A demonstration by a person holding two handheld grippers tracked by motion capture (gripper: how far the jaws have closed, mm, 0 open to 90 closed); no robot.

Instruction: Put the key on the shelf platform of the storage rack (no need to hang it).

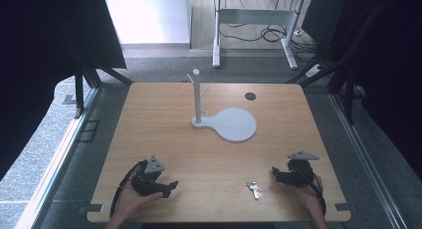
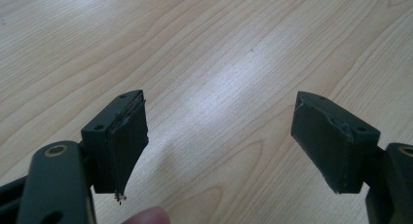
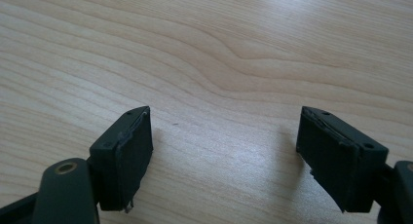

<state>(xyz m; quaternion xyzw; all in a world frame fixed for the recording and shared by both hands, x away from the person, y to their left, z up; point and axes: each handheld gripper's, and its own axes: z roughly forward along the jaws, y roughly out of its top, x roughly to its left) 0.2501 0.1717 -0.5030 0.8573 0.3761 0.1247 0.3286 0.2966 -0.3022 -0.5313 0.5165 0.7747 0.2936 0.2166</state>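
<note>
Both forearms are getting cut off at the six o'clock edge. Left gripper (image 1: 169, 186) and right gripper (image 1: 276, 173) are gaping wide, holding nothing, over the wooden table (image 1: 164, 129). Keys (image 1: 256, 189) are lying at five o'clock, a white stand (image 1: 199, 97) sitting centrally.

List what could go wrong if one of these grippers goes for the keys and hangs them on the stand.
1. The keys lie flat on the table near its front edge; open jaws of the right gripper may push them off rather than pinch them.
2. The stand is a thin post on a light-looking base; a bump could probably tip or slide it.
3. Its pegs look short, so the keys might slip off.
</note>
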